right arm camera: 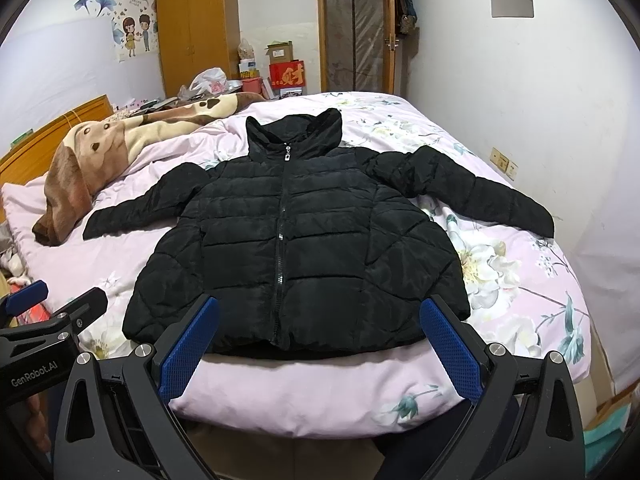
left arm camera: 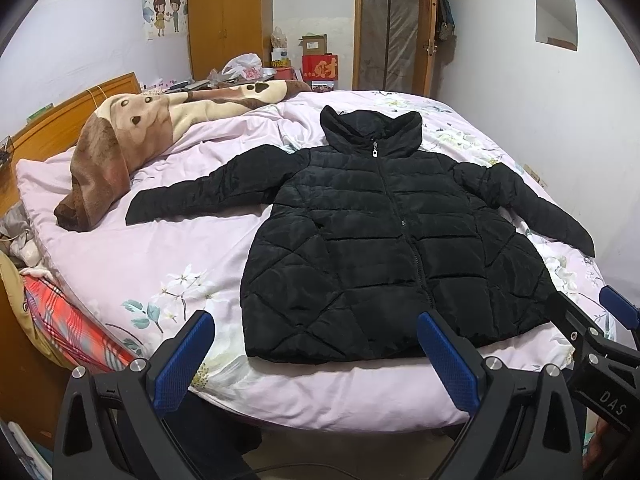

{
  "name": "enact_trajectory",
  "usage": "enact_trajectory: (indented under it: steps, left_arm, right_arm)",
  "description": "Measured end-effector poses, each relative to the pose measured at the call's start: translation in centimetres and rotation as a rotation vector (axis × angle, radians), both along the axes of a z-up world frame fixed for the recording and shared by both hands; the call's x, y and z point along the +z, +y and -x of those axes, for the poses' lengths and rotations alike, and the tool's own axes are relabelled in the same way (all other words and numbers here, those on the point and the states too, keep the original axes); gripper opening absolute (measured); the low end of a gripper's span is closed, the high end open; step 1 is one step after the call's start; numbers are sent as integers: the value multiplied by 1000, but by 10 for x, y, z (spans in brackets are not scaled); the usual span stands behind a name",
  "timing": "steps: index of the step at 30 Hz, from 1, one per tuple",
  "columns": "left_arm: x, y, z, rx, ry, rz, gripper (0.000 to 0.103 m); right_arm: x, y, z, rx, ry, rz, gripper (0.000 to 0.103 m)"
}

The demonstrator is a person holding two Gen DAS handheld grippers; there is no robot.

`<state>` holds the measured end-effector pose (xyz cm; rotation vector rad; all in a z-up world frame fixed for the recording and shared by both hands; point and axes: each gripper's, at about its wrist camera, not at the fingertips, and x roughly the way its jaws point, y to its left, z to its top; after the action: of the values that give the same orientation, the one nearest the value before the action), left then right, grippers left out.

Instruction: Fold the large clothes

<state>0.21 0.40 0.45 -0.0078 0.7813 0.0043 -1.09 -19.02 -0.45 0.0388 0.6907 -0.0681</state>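
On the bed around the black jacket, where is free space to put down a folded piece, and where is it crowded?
Free: the quilt between the jacket and the bed's left edge, below the left sleeve; also the strip before the hem. Crowded: the brown blanket at the headboard.

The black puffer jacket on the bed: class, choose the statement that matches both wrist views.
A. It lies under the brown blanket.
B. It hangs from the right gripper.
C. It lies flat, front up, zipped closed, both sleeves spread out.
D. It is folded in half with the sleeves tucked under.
C: the black puffer jacket lies flat on the bed, its zipper closed to the collar and both sleeves spread sideways.
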Motion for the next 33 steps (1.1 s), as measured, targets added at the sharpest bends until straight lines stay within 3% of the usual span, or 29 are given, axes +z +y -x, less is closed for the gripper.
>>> enact_trajectory:
  steps: [33]
  left_arm:
    - [3, -6, 0, 9, -18, -14, 102]
  right_arm:
    - [0, 1, 0, 2, -4, 4, 100]
